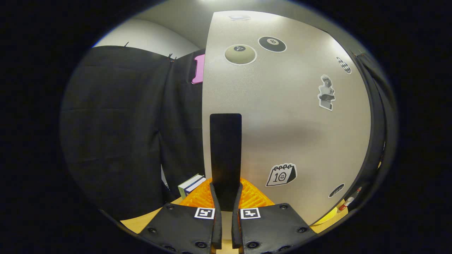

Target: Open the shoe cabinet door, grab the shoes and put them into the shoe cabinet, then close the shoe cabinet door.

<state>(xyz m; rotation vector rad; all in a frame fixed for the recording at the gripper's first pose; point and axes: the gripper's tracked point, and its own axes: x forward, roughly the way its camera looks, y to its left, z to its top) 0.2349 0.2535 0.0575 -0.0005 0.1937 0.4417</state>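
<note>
Claw [226, 197] clamped on door handle [225, 151] (upright), cabinet door [293, 120] sticker-covered

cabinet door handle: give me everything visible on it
The handle is a flat, dark, matte upright bar with a squared top, mounted near the free edge of the pale speckled cabinet door, which carries several stickers. Its lower end sits between the fingers of the tongs, which close in on both sides and appear to pinch it. Material looks like plastic or painted metal; I cannot tell which. How it fastens to the door is hidden.

Cabinet door [289, 116] blocks ahead; fingers [216, 197] grip handle [225, 155]
</note>
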